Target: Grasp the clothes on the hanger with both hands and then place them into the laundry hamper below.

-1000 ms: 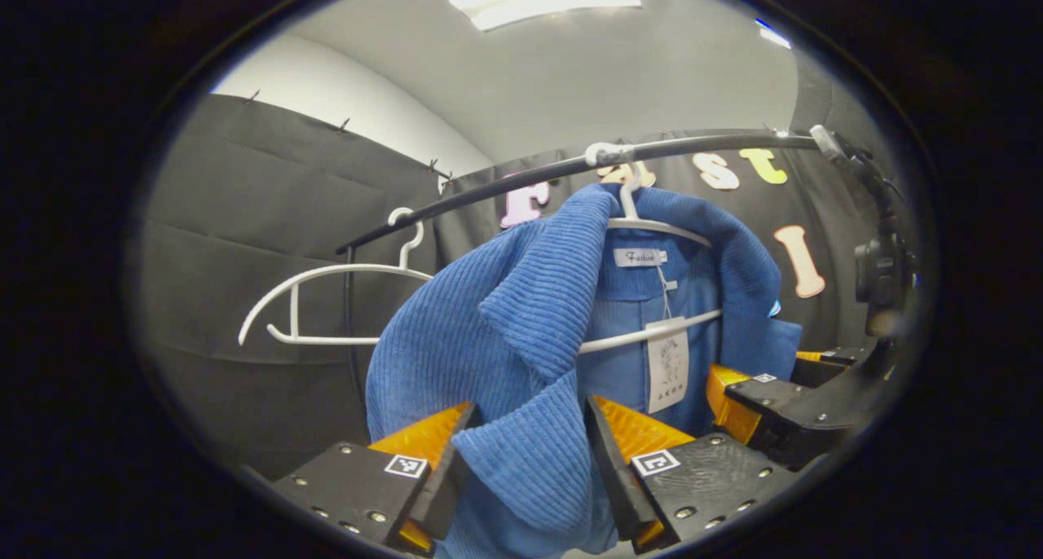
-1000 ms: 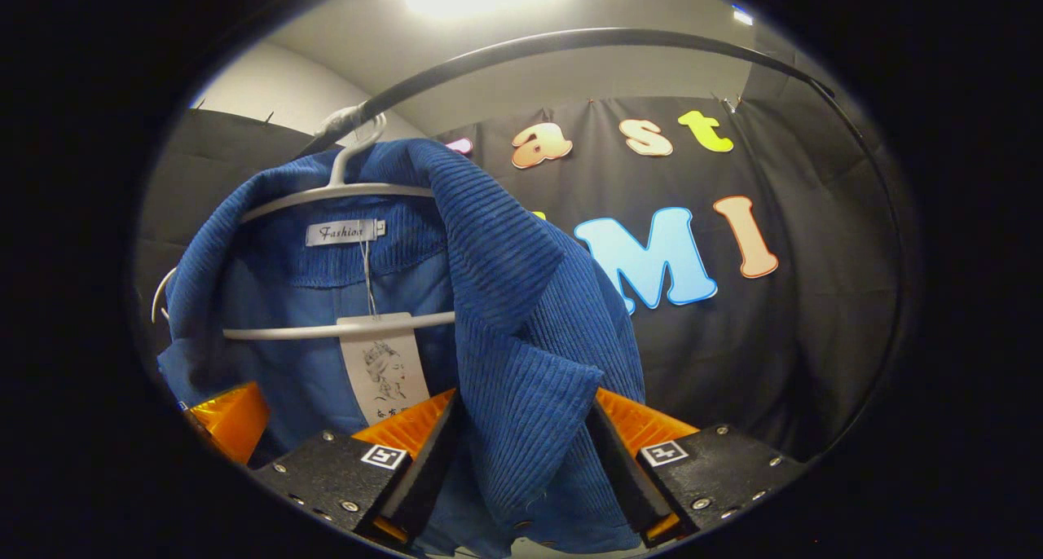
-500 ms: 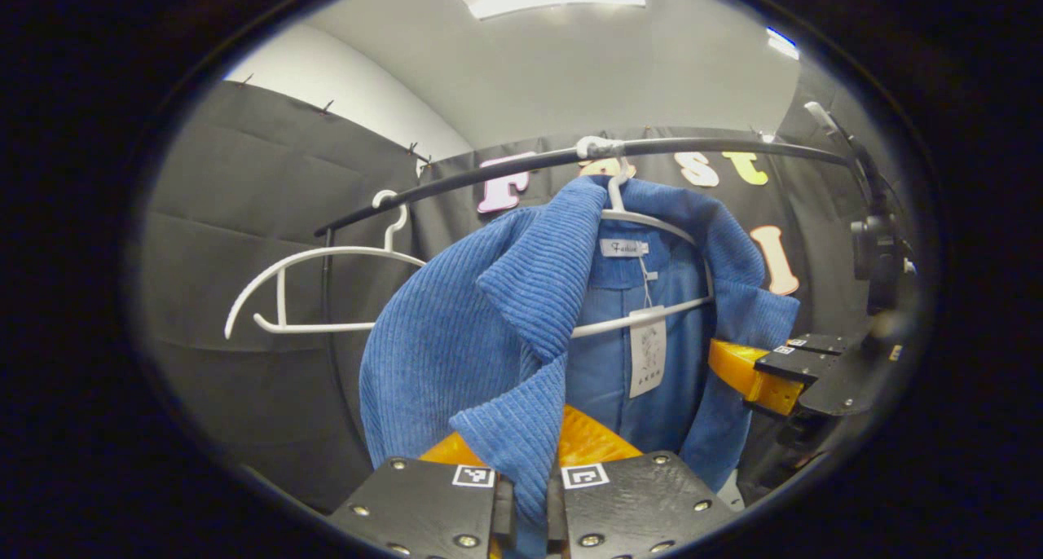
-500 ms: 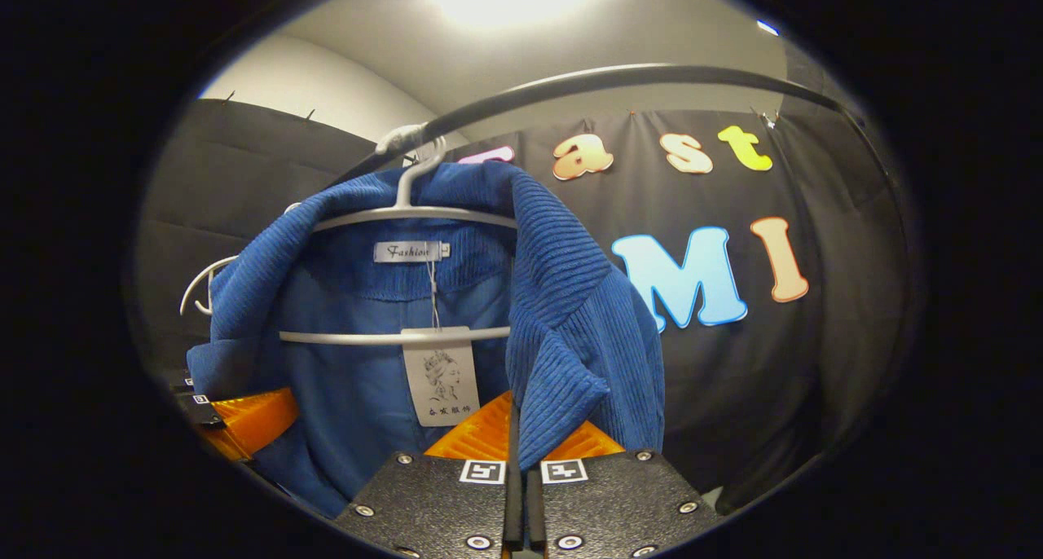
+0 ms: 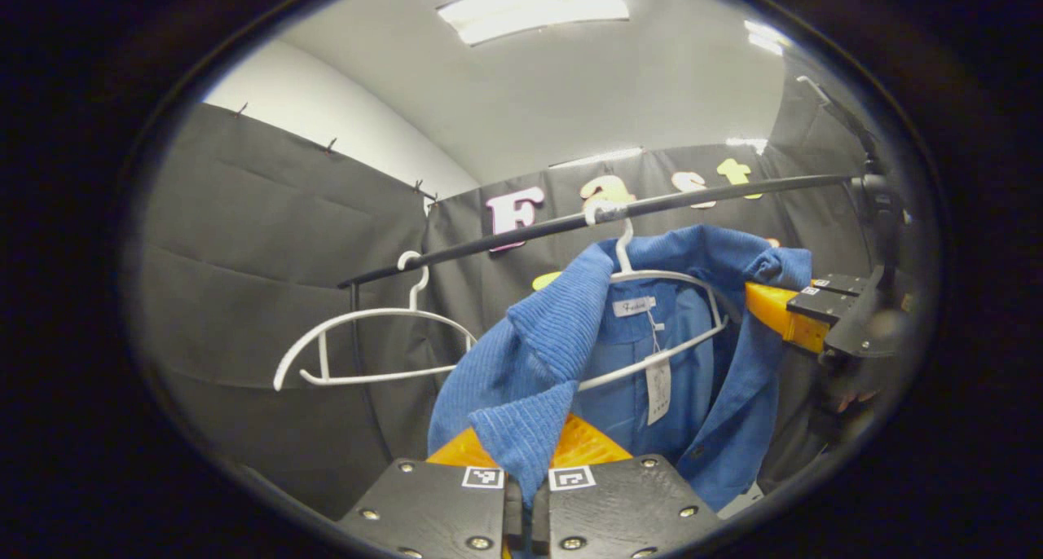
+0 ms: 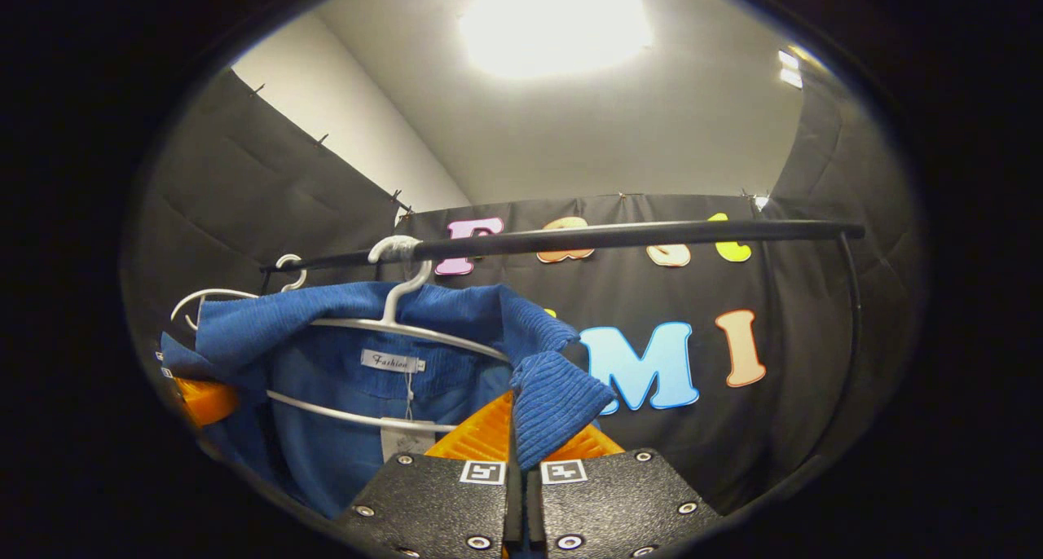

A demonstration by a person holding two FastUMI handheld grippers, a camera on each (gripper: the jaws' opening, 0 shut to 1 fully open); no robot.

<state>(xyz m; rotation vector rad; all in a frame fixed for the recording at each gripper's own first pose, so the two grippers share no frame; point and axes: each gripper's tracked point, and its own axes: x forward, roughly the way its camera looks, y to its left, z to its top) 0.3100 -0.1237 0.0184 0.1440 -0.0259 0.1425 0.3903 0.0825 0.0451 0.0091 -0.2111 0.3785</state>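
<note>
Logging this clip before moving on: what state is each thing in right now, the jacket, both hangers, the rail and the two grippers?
Blue jacket: draped on its hanger, front edges pulled outward.
Jacket's hanger: hooked on the rail.
Empty hanger: hooked on the rail, bare.
Rail: horizontal, carrying both hangers.
Left gripper: shut on the jacket's edge.
Right gripper: shut on the other edge.

Blue jacket's [image 5: 733, 412] hem cut off
</note>
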